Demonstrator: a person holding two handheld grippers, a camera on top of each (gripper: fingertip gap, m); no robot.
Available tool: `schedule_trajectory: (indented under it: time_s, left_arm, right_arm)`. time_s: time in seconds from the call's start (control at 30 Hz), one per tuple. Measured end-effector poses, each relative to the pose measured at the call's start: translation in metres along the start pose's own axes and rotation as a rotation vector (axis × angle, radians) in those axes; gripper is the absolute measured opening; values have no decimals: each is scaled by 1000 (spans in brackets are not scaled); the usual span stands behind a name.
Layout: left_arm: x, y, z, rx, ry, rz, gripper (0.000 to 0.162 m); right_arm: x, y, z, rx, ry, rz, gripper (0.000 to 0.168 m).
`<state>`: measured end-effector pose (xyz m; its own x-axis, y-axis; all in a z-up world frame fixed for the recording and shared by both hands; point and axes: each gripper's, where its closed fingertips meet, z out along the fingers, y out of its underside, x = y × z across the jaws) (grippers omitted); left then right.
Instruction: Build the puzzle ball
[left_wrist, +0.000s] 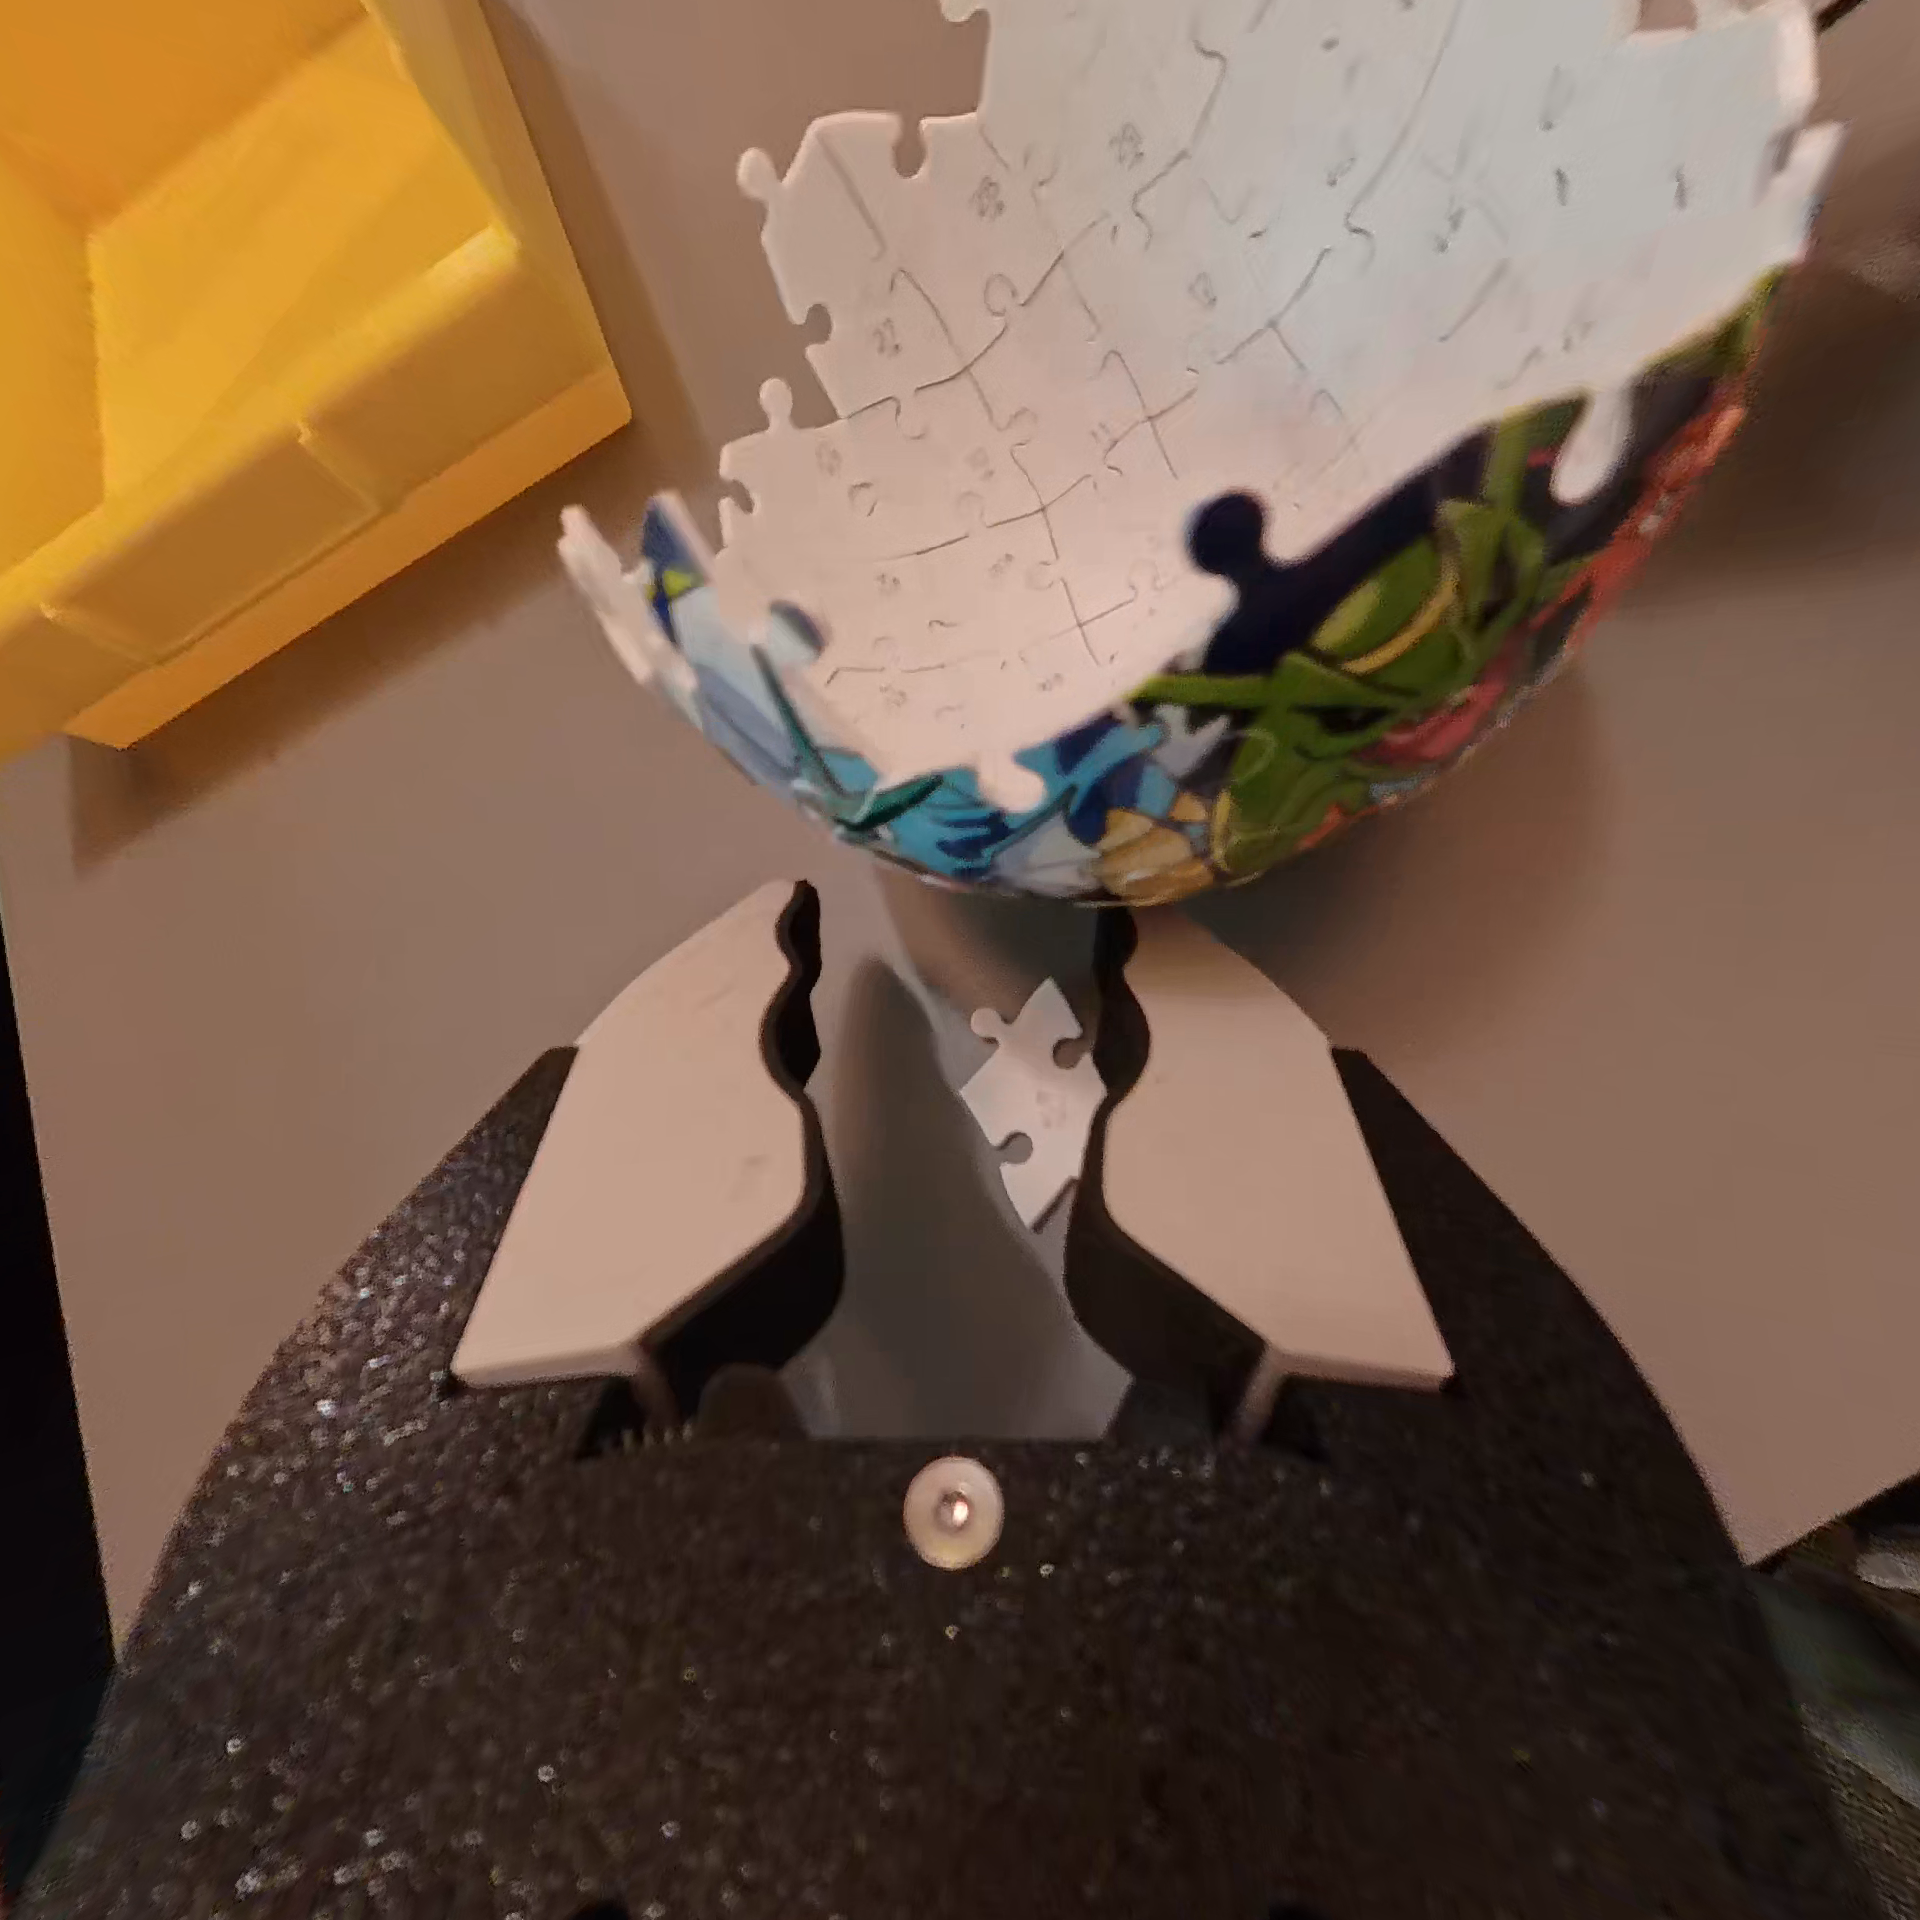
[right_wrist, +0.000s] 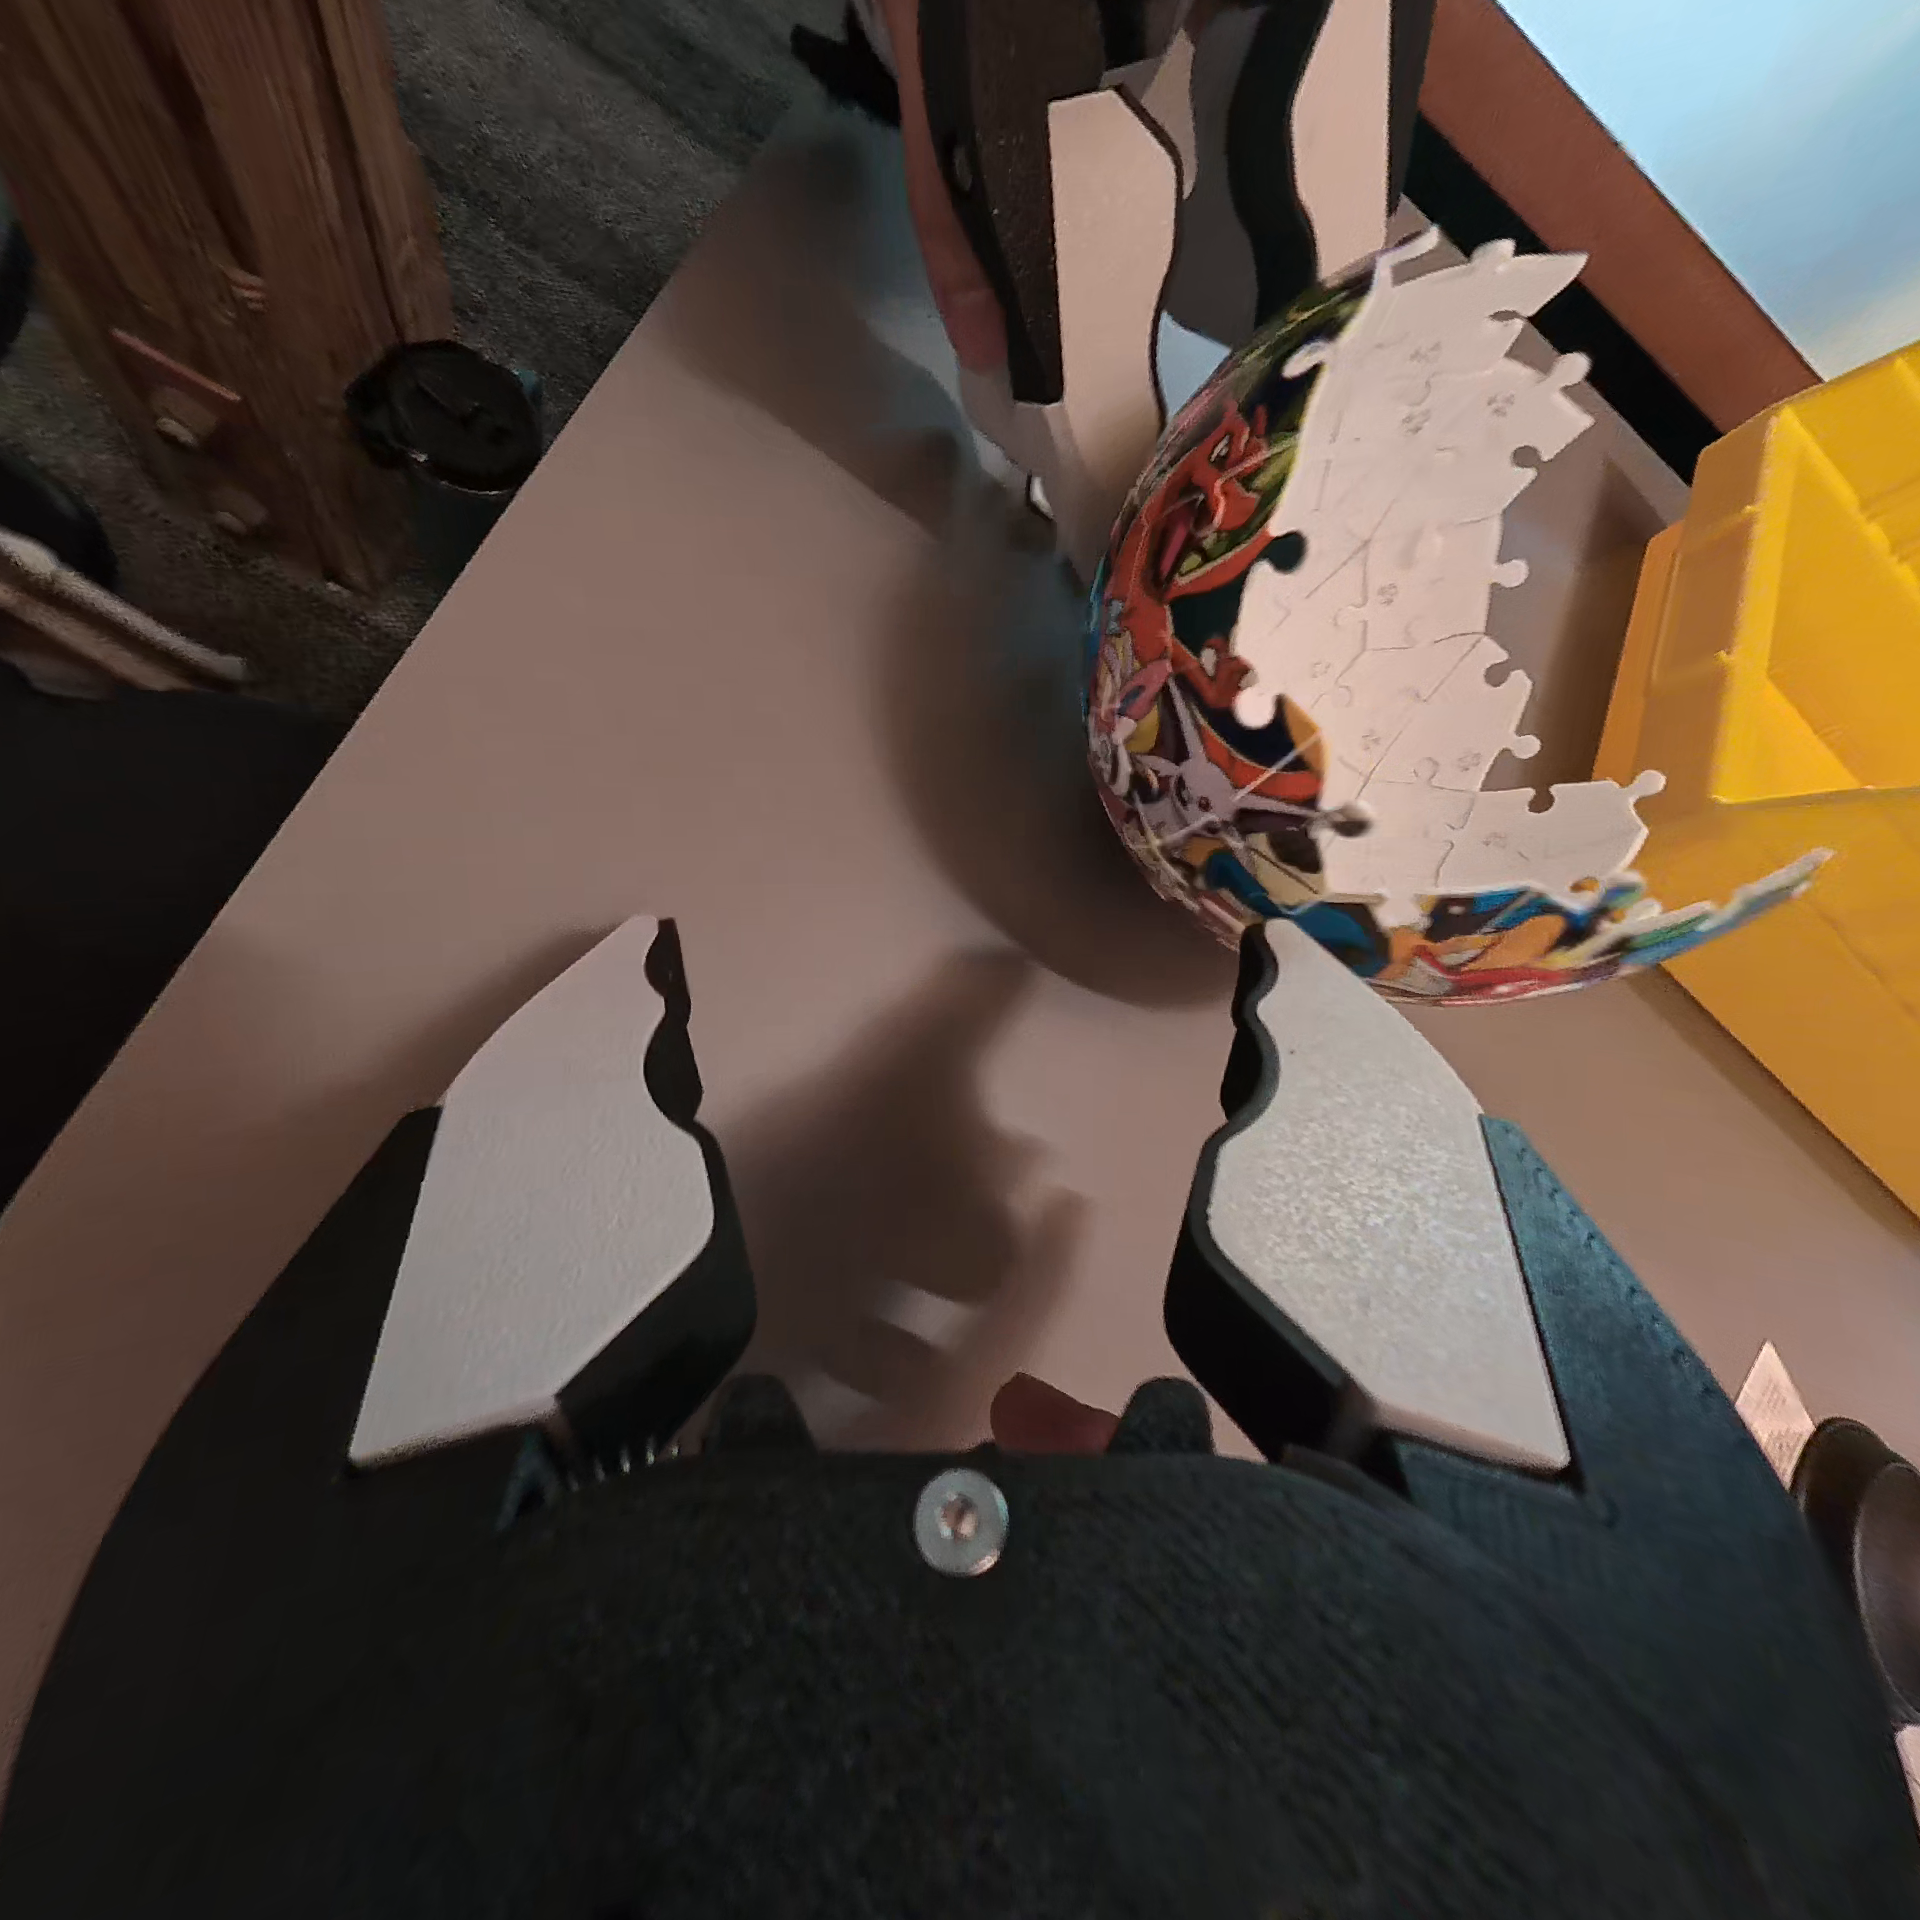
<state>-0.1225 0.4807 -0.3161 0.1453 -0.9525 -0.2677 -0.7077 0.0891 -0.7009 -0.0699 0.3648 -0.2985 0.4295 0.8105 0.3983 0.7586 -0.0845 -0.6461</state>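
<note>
The part-built puzzle ball (left_wrist: 1143, 416) stands on the grey table (left_wrist: 416, 987). It is an open shell, white inside and with colourful cartoon print outside, and its rim is jagged. My left gripper (left_wrist: 961, 914) is open just in front of the ball's base. A loose white puzzle piece (left_wrist: 1029, 1101) lies between its fingers, against the right finger (left_wrist: 1247, 1143). In the right wrist view the ball (right_wrist: 1351, 623) is ahead to the right. My right gripper (right_wrist: 961, 935) is open and empty, with its right fingertip (right_wrist: 1262, 945) close to the ball's lower edge. The left gripper (right_wrist: 1195, 312) shows behind the ball.
A yellow plastic tray (left_wrist: 260, 364) sits on the table left of the ball, and also shows in the right wrist view (right_wrist: 1818, 675). The table's left edge (right_wrist: 468, 644) drops to carpet, where a wooden furniture leg (right_wrist: 208, 260) and a dark round object (right_wrist: 447, 416) stand.
</note>
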Motion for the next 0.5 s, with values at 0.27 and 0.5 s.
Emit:
schedule_trajectory:
  time_s: [0.27, 0.5]
  left_arm:
    - [2, -8, 2, 26, -5, 68, 41]
    - [14, -23, 5, 131, 59, 147, 32]
  right_arm:
    - [41, -4, -62, 145, 50, 118, 99]
    - [120, -22, -87, 172, 197, 35, 71]
